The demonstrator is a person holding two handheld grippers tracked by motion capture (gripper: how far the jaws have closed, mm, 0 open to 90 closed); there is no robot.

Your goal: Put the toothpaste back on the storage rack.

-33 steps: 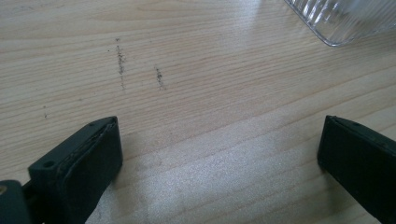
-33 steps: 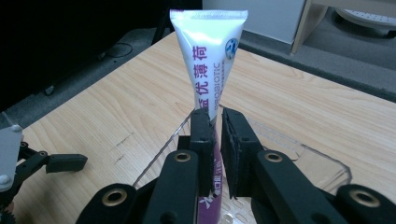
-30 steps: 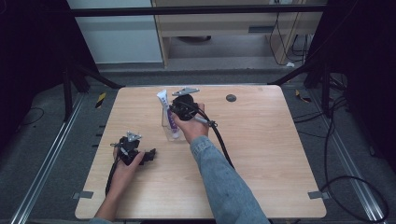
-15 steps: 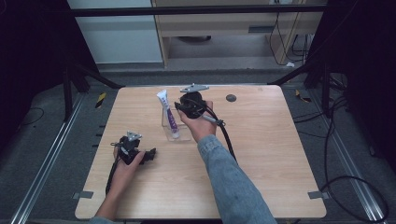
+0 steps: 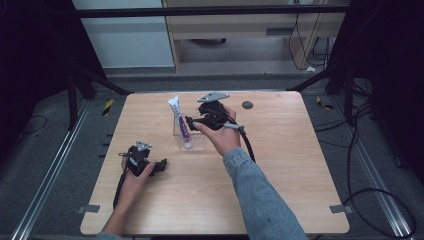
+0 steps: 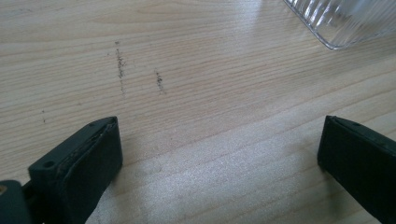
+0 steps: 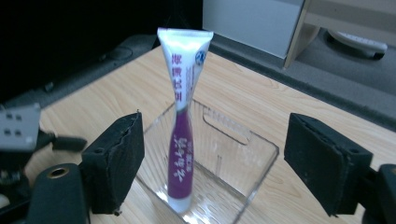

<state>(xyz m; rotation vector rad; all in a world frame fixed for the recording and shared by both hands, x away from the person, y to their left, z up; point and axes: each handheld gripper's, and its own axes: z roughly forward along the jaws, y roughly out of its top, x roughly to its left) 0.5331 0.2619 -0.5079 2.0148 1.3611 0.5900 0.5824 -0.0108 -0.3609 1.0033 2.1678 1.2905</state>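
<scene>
Pale wooden surface (image 6: 196, 56): matt, fine-grained, faintly scuffed. Clear ribbed plastic box (image 7: 243, 154): glossy. White-and-purple plastic tube (image 7: 182, 140): smooth, slightly shiny. Black gripper pads (image 7: 116, 163): matt, rough-edged.

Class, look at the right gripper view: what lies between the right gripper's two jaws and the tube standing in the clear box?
Nothing but air. The right gripper stands open, short of the tube, which leans in the clear box.
</scene>
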